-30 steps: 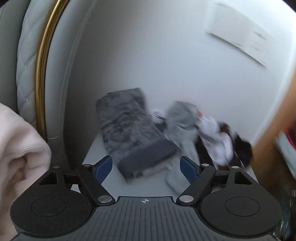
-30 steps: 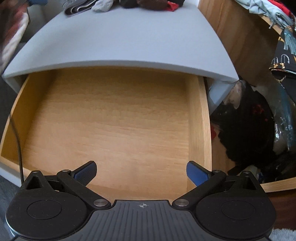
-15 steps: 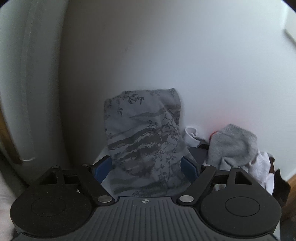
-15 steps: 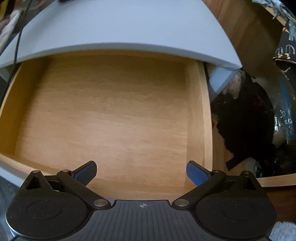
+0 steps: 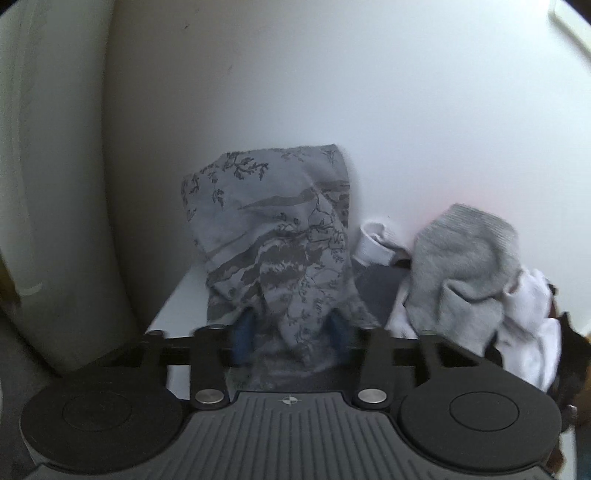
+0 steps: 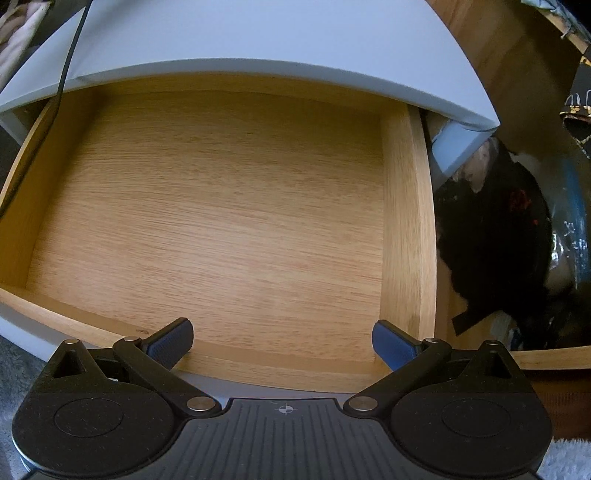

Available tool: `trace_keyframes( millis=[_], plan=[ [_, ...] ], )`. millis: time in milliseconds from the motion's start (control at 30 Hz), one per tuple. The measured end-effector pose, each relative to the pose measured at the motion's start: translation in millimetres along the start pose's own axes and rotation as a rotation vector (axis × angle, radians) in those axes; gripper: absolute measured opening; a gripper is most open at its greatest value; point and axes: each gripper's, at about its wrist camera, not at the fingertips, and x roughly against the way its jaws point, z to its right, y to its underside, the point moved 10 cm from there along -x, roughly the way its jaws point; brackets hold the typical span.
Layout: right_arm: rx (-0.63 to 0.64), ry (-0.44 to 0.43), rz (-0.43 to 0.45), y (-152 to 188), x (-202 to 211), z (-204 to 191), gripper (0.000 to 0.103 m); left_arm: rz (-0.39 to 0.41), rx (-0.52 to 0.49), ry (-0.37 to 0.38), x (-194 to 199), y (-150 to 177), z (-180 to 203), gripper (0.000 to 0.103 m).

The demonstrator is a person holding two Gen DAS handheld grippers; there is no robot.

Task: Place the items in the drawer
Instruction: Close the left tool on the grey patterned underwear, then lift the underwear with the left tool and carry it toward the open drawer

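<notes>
A grey cloth with a dark tree pattern [image 5: 273, 229] lies on the white cabinet top [image 5: 177, 306] against the wall. My left gripper [image 5: 291, 332] is closing on the cloth's near end. The fabric is bunched into a ridge between its blue pads [image 5: 242, 336], which press on it. Beside the cloth sit a grey sock [image 5: 465, 258] and white socks [image 5: 532, 332]. In the right wrist view the wooden drawer [image 6: 402, 221] stands pulled out with a bare bottom. My right gripper [image 6: 282, 345] hangs open over its front edge, nothing between its fingers.
The cabinet's white top [image 6: 258, 33] overhangs the drawer's back. A black cable [image 6: 70, 55] runs down the left side. Dark clothes [image 6: 498, 240] are piled to the right of the drawer. A white wall [image 5: 369, 92] rises just behind the clothes.
My left gripper came forward and down over the patterned cloth, and its jaws narrowed from wide open onto the fabric, bunching it. The right gripper stayed open over the drawer.
</notes>
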Motion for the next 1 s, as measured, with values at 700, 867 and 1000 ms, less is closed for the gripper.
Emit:
trace_keyframes(
  millis=[700,867,1000],
  plan=[
    [0.04,-0.028,0.025,1.0,2.2,-9.4,0.103,-0.17,-0.294,0.149,110.3,89.9,-24.1,0.016],
    [0.022,-0.05,0.014,1.4,2.5,-8.9,0.103,-0.221,-0.29,0.145,137.4,104.3,-32.0,0.029],
    [0.012,-0.064,0.008,0.9,2.8,-8.7,0.103,-0.153,-0.23,0.116,140.0,84.9,-31.5,0.085]
  ],
)
